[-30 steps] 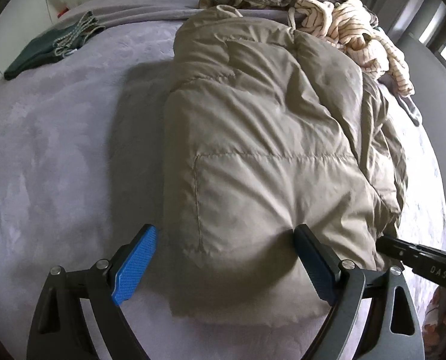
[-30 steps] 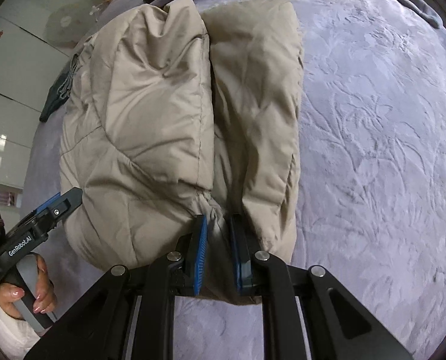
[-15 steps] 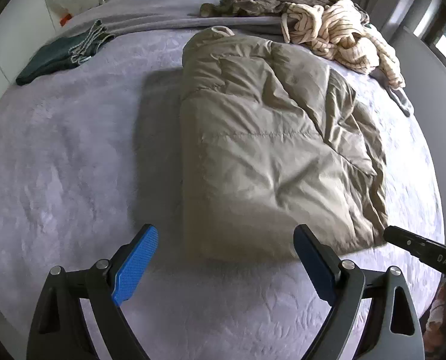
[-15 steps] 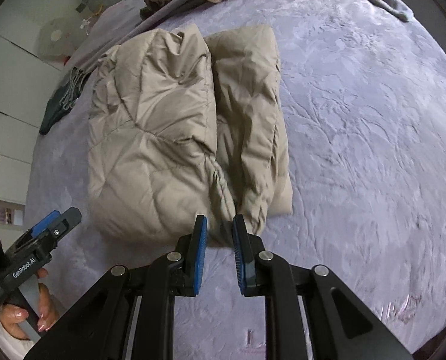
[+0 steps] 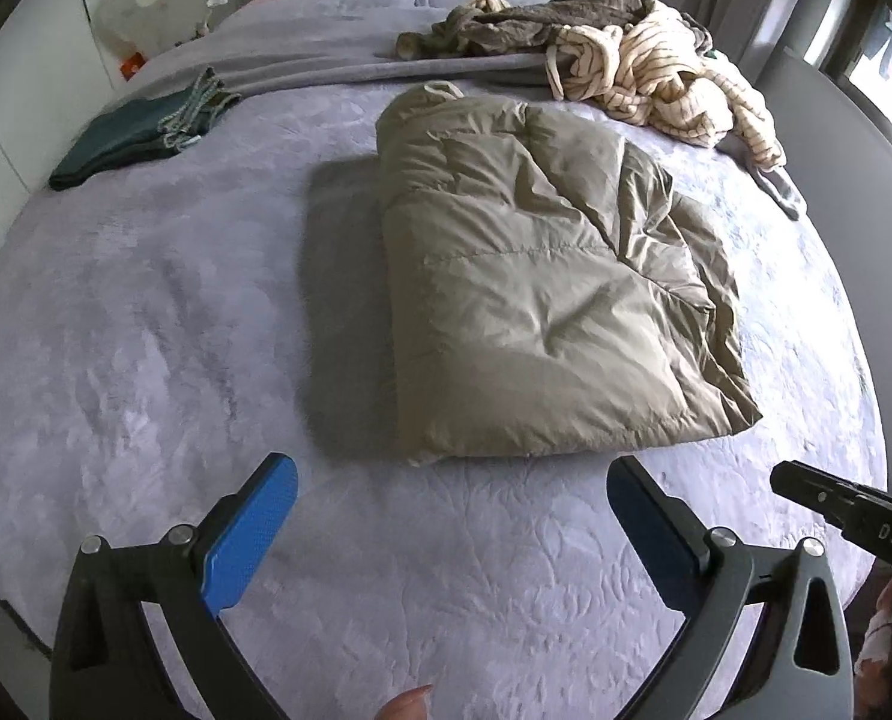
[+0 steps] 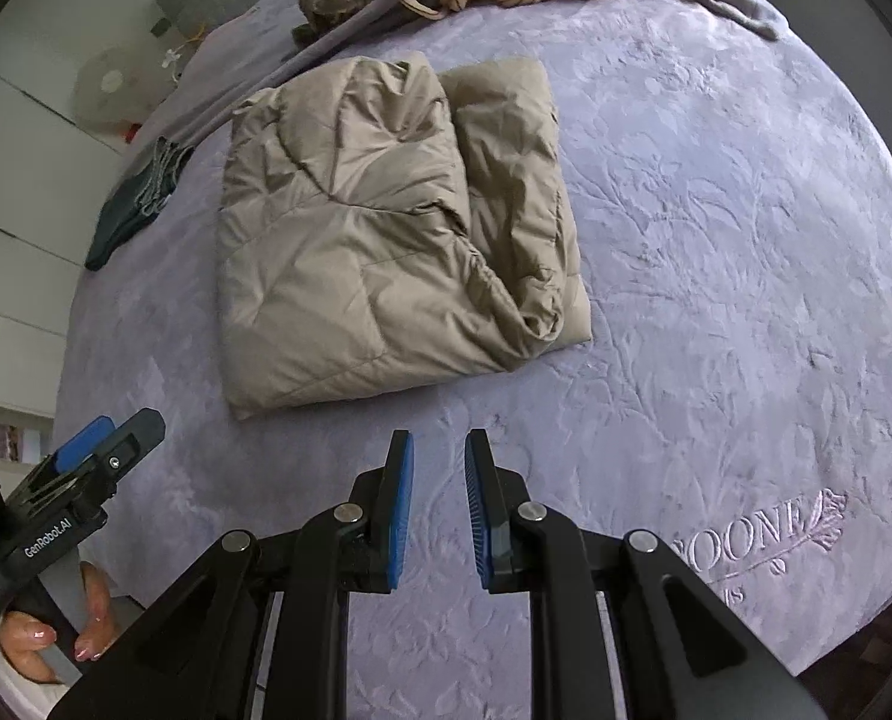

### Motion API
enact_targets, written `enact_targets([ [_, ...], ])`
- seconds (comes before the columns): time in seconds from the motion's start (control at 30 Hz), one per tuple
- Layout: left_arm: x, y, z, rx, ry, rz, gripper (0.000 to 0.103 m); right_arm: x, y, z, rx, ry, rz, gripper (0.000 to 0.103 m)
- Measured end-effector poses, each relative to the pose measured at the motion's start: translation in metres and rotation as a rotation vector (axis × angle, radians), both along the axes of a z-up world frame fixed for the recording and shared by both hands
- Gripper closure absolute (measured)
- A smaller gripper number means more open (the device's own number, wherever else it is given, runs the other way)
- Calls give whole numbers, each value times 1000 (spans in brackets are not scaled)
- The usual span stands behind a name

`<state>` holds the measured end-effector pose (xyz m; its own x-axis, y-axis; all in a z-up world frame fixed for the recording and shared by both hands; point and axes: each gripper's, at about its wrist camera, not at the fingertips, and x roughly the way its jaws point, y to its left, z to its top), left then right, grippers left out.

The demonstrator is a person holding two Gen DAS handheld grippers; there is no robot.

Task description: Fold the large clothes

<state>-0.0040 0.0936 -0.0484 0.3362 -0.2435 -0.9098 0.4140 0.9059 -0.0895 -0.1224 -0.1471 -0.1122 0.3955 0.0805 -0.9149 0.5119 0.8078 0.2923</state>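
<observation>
A: What is different from a second ago?

B: Start with the bed (image 5: 146, 360). More of its grey cover shows now in both views, because both hands have pulled back and up from the jacket (image 5: 542, 300). A second ago the tan jacket filled the pictures; now it lies whole in the middle of the bed, a folded bundle, with bare cover between its near edge and both tools.

A: And the tools themselves?

B: The left tool (image 5: 452, 522) has just been opening further and stands wide apart, nothing between its pads. A second ago the jacket's near edge sat between them. The right tool (image 6: 439, 495) had its pads on a fold of the jacket; now they are a narrow gap apart and empty.

A: So this garment is done?

B: I judge so: it is let go and holds its shape. The striped heap (image 5: 662, 84) at the far right looks like the next piece.
</observation>
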Motion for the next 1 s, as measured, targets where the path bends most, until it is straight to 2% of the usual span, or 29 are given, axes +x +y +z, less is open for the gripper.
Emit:
enact_targets([
  [0.1, -11, 3, 9, 14, -27, 4, 0, -4, 7, 12, -23, -16, 15, 82],
  [0.17, -17, 5, 14, 25, -41, 15, 0, -8, 10, 19, -42, -28, 25, 73],
  [0.2, -21, 6, 18, 30, -47, 22, 0, -10, 12, 23, -53, -34, 30, 64],
  [0.23, -25, 8, 22, 37, -52, 33, 0, -11, 13, 25, -60, -37, 33, 59],
  [0.3, -33, 12, 30, 46, -69, 49, 0, -15, 18, 32, -77, -46, 43, 58],
  [0.37, -42, 17, 41, 53, -98, 67, 0, -20, 23, 40, -107, -52, 56, 50],
  [0.43, -47, 21, 50, 57, -116, 84, 0, -24, 27, 50, -145, -63, 68, 37],
  [0.53, -55, 26, 63, 51, -136, 108, 0, -30, 30, 61, -179, -79, 79, 26],
  [0.7, -63, 33, 81, 38, -167, 140, 0, -36, 33, 82, -233, -112, 81, 23],
  [0.8, -67, 34, 91, 33, -186, 150, 0, -38, 35, 92, -257, -129, 78, 13],
  [1.0, -75, 31, 104, 26, -209, 147, 0, -44, 41, 109, -313, -187, 68, 11],
])
